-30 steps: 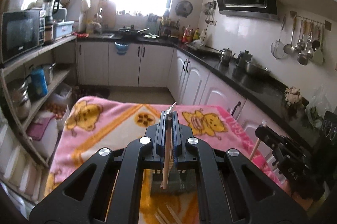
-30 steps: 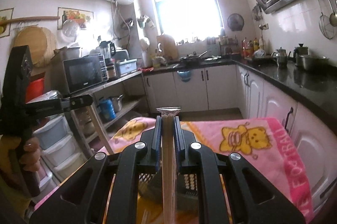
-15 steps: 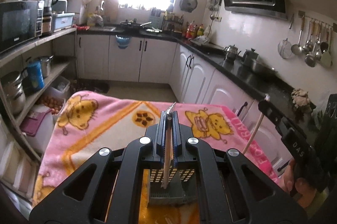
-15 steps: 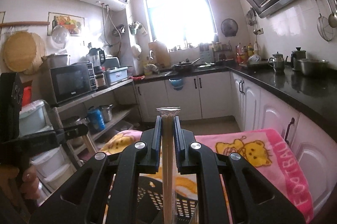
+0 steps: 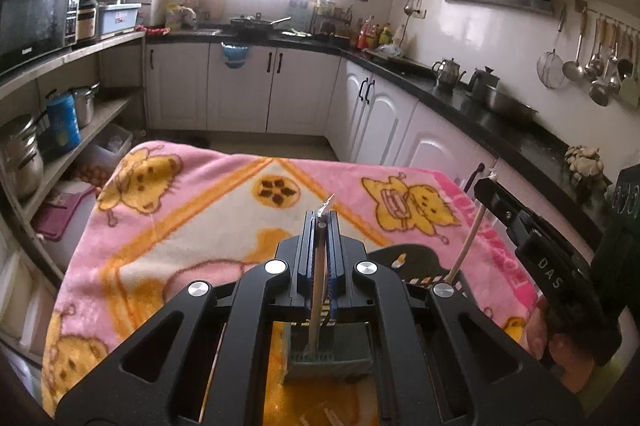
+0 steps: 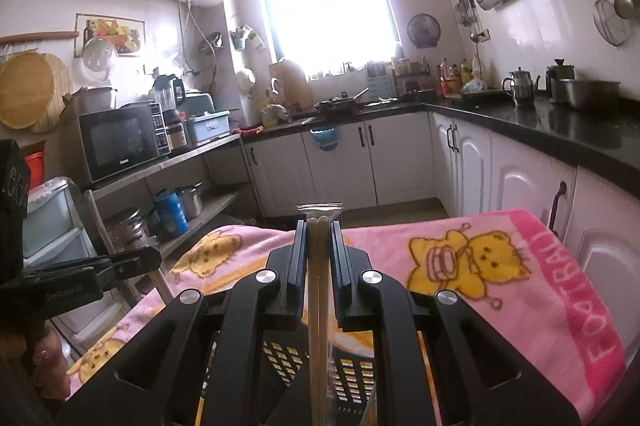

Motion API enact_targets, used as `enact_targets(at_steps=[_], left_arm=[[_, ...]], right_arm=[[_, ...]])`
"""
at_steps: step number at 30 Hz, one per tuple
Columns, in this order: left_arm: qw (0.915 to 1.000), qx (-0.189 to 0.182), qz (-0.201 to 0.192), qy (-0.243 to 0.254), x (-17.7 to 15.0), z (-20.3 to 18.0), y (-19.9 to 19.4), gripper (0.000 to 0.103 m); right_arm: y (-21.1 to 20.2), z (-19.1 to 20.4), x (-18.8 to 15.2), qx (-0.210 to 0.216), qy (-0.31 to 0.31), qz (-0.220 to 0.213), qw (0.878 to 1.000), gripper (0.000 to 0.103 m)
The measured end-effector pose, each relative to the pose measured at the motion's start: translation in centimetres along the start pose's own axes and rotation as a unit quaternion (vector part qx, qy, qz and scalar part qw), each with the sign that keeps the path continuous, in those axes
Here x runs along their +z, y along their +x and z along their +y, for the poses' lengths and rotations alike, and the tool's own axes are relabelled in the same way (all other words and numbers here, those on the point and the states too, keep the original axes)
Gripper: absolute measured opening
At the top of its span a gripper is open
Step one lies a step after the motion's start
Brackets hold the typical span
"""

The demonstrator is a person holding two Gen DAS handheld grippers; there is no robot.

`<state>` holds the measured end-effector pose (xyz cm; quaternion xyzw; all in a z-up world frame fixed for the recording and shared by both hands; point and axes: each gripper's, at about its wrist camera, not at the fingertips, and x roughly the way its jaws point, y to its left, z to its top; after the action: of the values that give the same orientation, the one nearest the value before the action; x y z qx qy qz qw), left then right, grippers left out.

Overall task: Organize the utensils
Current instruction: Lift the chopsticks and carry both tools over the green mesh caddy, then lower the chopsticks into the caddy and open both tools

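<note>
Blanket (image 5: 192,226) on table lay bare across far half and left side: free passage there. Near edge crowded: black slotted holder (image 5: 416,266) stood at near middle, under both grippers. Left gripper (image 5: 321,222) clamped on chopstick (image 5: 316,306); right gripper (image 6: 319,226) clamped on wrapped chopsticks (image 6: 319,306), close to right of left one. Counter (image 5: 500,121) and cabinets (image 6: 520,193) hemmed right edge; shelves (image 5: 60,153) hemmed left edge.

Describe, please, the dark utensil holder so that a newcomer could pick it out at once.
Find the pink cartoon-bear blanket over the table. On it, below the grippers, stands a black holder with walls of small rectangular holes, the only perforated thing there.
</note>
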<state>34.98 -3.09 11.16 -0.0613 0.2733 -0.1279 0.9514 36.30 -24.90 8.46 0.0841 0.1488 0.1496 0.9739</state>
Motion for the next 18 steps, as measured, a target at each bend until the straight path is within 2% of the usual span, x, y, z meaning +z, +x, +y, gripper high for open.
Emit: enact_targets(at_steps=[9,18], left_arm=[[1.0000,0.008,0.001,0.005,-0.9,0.2,0.6,0.001],[0.9998,0.015,0.010,0.007,-1.3,0.6,0.8,0.001]], right_arm=[[-0.3,0.0,-1.7,-0.011,-0.018,0.001,1.000,0.011],[-1.1,-1.0,-2.4,-0.028,-0.011,0.014,0.999,0.012]])
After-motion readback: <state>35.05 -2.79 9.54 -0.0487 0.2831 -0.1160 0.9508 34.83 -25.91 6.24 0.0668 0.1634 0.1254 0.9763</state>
